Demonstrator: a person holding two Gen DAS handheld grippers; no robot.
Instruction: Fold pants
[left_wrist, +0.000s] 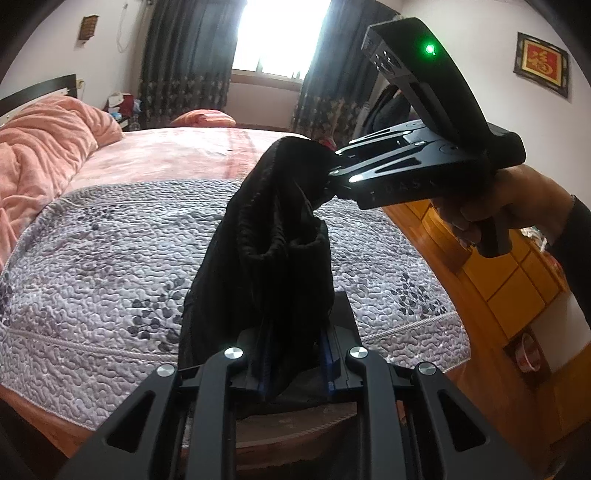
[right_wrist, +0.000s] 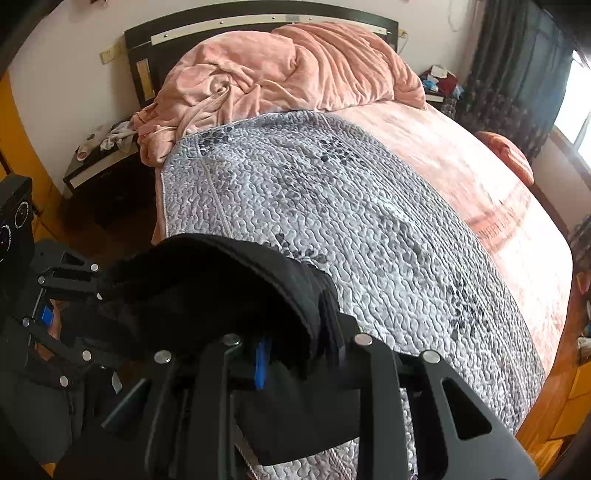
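Black pants (left_wrist: 266, 243) hang bunched in the air between both grippers, above the near edge of the bed. My left gripper (left_wrist: 295, 354) is shut on one part of the waistband. My right gripper (left_wrist: 327, 173) is shut on the other end, up and to the right. In the right wrist view the pants (right_wrist: 207, 291) stretch from my right gripper (right_wrist: 299, 350) to the left gripper (right_wrist: 92, 295) at the left. The fingertips are hidden in the cloth.
A grey quilted cover (left_wrist: 122, 266) lies over the near half of the bed, also in the right wrist view (right_wrist: 332, 206). A pink duvet (right_wrist: 280, 70) is heaped at the headboard. A nightstand (right_wrist: 99, 166) stands left of the bed. Wooden floor (left_wrist: 517, 280) lies to the right.
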